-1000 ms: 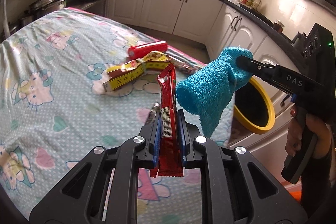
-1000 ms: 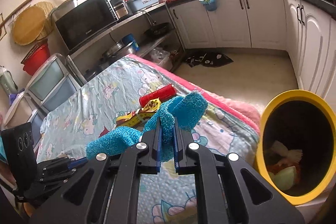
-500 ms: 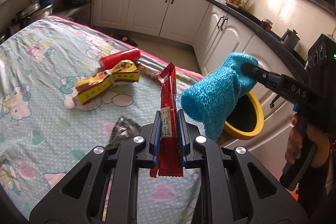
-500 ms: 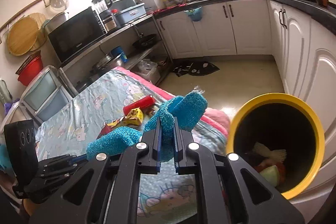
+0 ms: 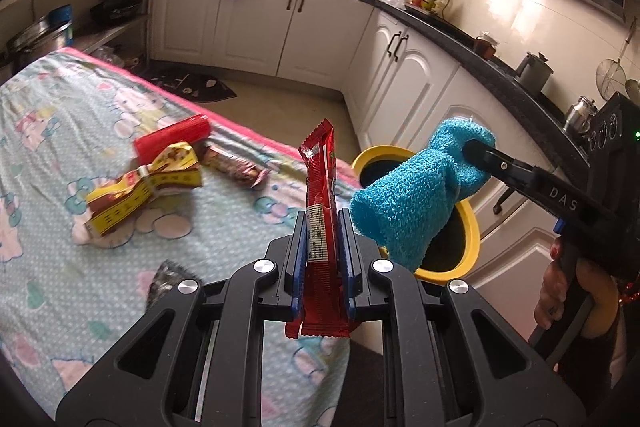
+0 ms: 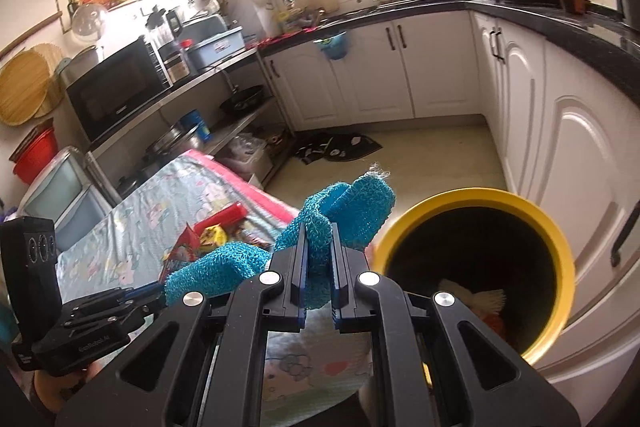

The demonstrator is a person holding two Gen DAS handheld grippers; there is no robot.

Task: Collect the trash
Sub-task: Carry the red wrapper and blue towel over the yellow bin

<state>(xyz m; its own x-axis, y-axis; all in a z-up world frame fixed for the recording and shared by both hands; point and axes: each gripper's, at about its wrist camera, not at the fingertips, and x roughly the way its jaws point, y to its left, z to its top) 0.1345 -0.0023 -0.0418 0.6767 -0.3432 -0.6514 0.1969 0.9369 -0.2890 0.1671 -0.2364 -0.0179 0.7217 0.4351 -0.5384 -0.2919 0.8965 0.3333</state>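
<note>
Both grippers carry trash at the bin by the table's corner.

The left gripper [image 5: 323, 227] is clamped on a red wrapper [image 5: 320, 195] that stands upright between its fingers. The right gripper [image 6: 319, 259] is clenched on a blue cloth [image 6: 340, 211], held in the air next to the rim of the yellow bin [image 6: 560, 255], which stands on the floor off the table's [image 5: 48, 131] corner and has scraps inside. On the table near its far edge lie a red tube [image 5: 172, 141], a yellow wrapper [image 5: 144, 187] and a brown wrapper [image 5: 234, 167].

right tongs [image 6: 319, 259] clamping blue cloth [image 6: 320, 227], beside yellow bin [image 6: 560, 251]
</note>
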